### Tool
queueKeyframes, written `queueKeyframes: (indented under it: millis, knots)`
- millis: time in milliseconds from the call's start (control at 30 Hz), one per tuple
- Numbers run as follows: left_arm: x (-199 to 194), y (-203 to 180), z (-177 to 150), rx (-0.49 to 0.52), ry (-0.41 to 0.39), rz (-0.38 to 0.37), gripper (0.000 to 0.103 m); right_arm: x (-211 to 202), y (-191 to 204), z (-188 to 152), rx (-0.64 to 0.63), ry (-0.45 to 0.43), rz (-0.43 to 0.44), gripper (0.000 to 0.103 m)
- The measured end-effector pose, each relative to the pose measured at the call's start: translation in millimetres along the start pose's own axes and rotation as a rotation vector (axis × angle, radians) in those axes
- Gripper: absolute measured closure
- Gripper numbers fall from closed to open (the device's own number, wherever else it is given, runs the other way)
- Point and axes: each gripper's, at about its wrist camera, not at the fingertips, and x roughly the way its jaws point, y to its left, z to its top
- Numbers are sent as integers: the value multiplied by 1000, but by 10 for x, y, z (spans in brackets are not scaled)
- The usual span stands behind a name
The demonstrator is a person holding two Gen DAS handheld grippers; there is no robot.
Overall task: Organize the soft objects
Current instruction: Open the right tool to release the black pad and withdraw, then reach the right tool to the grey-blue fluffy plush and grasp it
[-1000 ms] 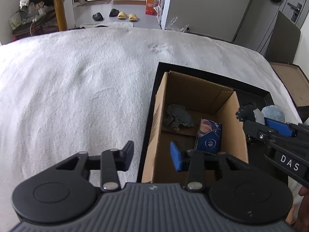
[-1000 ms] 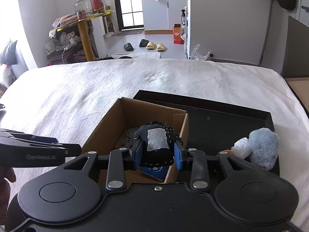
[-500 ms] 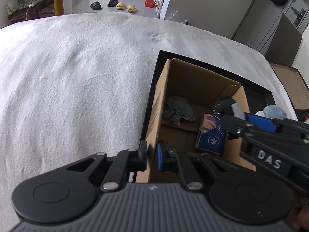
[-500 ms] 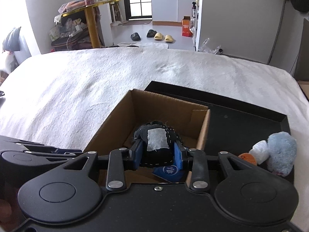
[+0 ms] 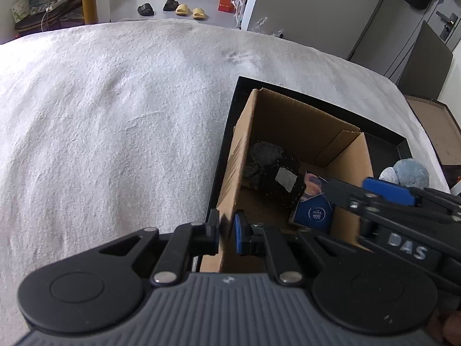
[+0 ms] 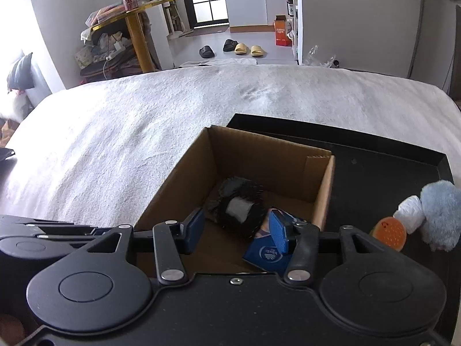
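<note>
Black knitted bundle point(image 6: 240, 212) with 1 white patch, loose on the floor of the cardboard box point(image 6: 270, 158), beside a blue packet point(image 6: 266, 252). Above it, right gripper point(image 6: 237, 232), jaws just opening, nothing clamped. Left gripper point(image 5: 226, 235) pinched tight on the box's near wall. Outside the box, right: fluffy blue toy point(image 6: 440, 213).

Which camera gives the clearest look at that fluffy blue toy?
The right wrist view: the fluffy blue toy shows nearly whole on the black tray, beside a white piece. In the left wrist view, only its top peeks above the other tool.
</note>
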Motion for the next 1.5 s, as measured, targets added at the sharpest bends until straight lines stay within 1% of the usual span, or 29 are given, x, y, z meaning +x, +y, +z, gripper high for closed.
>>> queueKeyframes:
  millis: [100, 233, 300, 367, 400, 433, 467, 667, 867, 933, 1100, 1167, 1233, 1333, 1400, 1500]
  knots:
    - [-17, -24, 25, -4, 12, 8, 90, -95, -71, -21, 8, -12, -2, 53]
    - [-97, -65, 60, -6, -3, 33, 87, -219, -207, -50, 37, -31, -10, 53]
    - [-134, -93, 71, -5, -2, 49, 81, -262, -273, -65, 53, -37, -17, 53]
    - [-176, -126, 78, -4, -5, 56, 66, -308, -343, -86, 68, -39, -23, 53]
    - [-194, -146, 76, -2, -7, 62, 62, -327, -372, -94, 74, -42, -25, 53]
    - [-215, -168, 72, 2, -12, 68, 55, -343, -401, -103, 78, -45, -26, 53]
    - [-233, -193, 67, 6, -17, 75, 51, -372, -429, -116, 82, -51, -28, 53]
    - [-301, -373, 66, 39, -27, 105, 40, -477, -643, -176, 123, -72, -38, 53]
    - [-329, -543, 86, 60, -42, 134, 33, -581, -913, -212, 163, -99, -61, 53]
    - [-329, -596, 94, 68, -47, 150, 31, -612, -1005, -218, 166, -109, -74, 51]
    - [-316, -710, 116, 70, -46, 192, 23, -670, -1269, -243, 170, -125, -108, 40]
    - [-300, -744, 132, 66, -35, 196, 21, -674, -1352, -241, 158, -129, -121, 38]
    - [-293, -781, 141, 67, -33, 202, 20, -672, -1433, -224, 149, -126, -123, 37]
    - [-297, -829, 151, 62, -38, 232, 19, -690, -1537, -198, 148, -130, -115, 30]
    - [-291, -841, 166, 52, -36, 237, 19, -698, -1569, -178, 129, -135, -119, 25]
    - [-281, -886, 179, 54, -34, 253, 19, -678, -1634, -127, 98, -131, -114, 22]
